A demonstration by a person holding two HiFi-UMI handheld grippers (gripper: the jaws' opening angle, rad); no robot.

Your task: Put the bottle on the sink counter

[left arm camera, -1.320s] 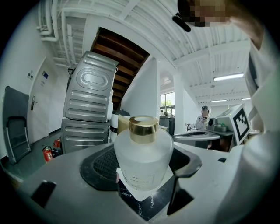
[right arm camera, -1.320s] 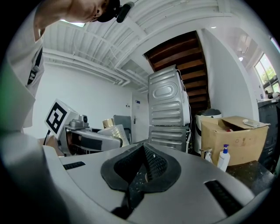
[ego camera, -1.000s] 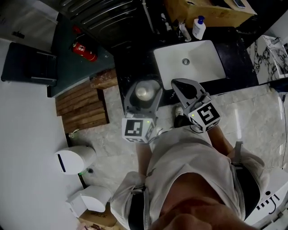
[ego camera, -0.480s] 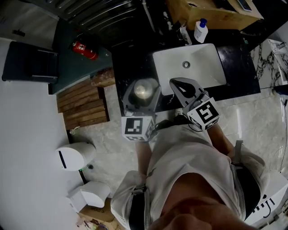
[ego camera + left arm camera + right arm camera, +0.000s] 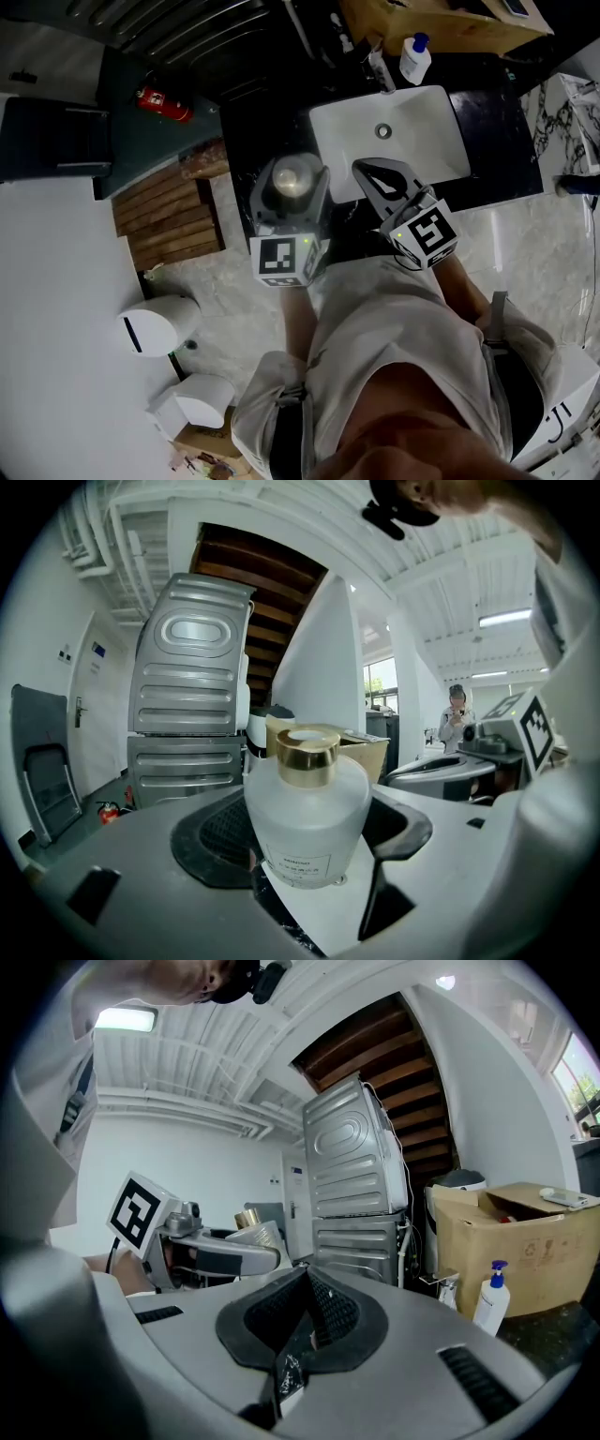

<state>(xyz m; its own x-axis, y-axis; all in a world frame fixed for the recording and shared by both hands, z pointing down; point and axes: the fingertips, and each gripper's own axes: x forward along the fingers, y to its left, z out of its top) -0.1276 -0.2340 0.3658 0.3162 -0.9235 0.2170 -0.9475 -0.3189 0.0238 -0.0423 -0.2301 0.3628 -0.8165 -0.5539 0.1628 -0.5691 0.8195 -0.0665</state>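
The left gripper (image 5: 289,199) clamps the frosted bottle (image 5: 307,822) round its belly, a sound hold: likely glass, heavy, slick, breakable. At three o'clock the right gripper (image 5: 302,1321) sits closed, empty.

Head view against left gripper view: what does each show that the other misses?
Head view only: the wooden boards and the pump bottle beyond the sink. Left gripper view only: the label on the bottle and a person far off. Both: that bottle clamped in the left gripper, and the right gripper.

Grey left gripper (image 5: 292,174), pale shirt (image 5: 403,328)
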